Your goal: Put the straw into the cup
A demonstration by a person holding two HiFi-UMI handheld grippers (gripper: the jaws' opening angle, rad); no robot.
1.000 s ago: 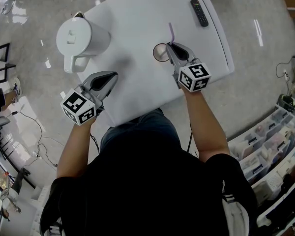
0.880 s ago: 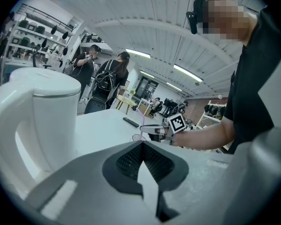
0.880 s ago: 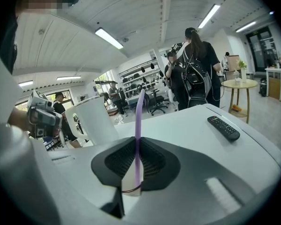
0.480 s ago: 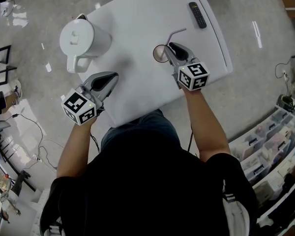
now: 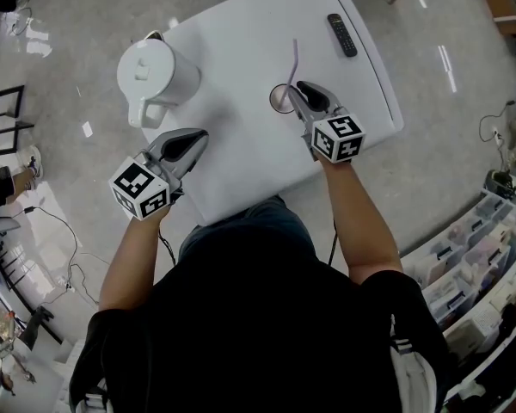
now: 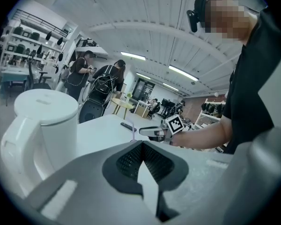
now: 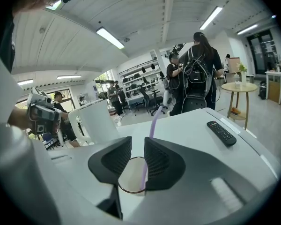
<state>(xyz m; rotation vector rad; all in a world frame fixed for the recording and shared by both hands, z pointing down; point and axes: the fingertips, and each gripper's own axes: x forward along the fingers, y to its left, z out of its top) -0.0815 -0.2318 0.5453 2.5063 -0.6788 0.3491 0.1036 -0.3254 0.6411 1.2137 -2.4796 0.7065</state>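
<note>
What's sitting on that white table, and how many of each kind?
Pitcher: 1
Cup: 1
Straw: 1
Remote: 1
Total: 4

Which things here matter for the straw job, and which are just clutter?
Job: straw, standing in the cup; right gripper, jaws open at the rim.
Lying about: white jug; remote; left gripper, shut, empty.
</note>
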